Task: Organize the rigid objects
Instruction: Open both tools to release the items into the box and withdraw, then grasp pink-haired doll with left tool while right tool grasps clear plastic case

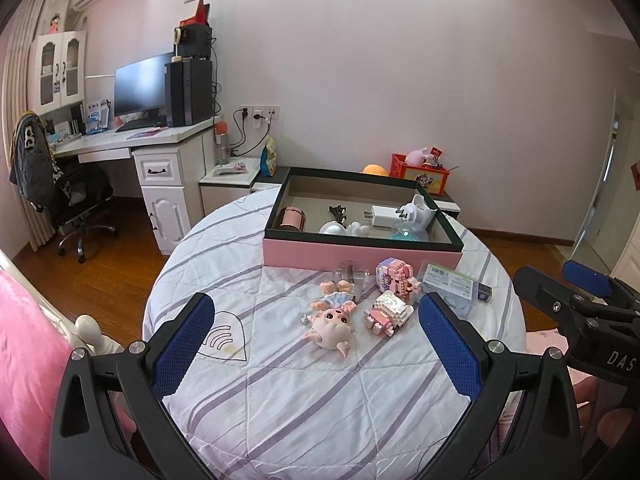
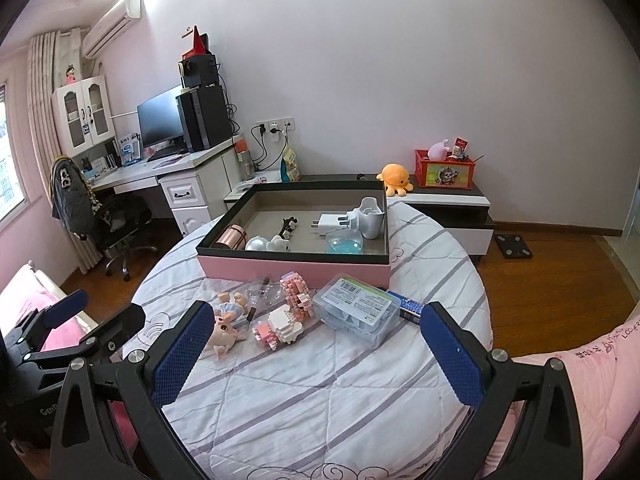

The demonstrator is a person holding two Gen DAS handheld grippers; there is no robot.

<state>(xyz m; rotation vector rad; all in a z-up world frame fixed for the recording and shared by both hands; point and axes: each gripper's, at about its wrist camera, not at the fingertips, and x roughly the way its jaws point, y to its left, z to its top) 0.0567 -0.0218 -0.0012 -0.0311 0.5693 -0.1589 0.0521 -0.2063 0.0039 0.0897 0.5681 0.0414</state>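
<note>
Left wrist view: both the left gripper (image 1: 316, 344) and right gripper (image 2: 316, 352) were held wide open and empty above the bed (image 1: 304, 400). Several items were already placed in the pink box (image 1: 360, 252); the pig doll (image 1: 330, 326), block figures (image 1: 388, 312) and plastic case (image 2: 358, 310) were left outside, just beside it.

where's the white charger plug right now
The white charger plug lies inside the pink box, toward its right end, between the black hair clip and the white holder.

toys (image 1: 360, 304) before box (image 1: 360, 250), charger (image 1: 380, 215) inside
</note>
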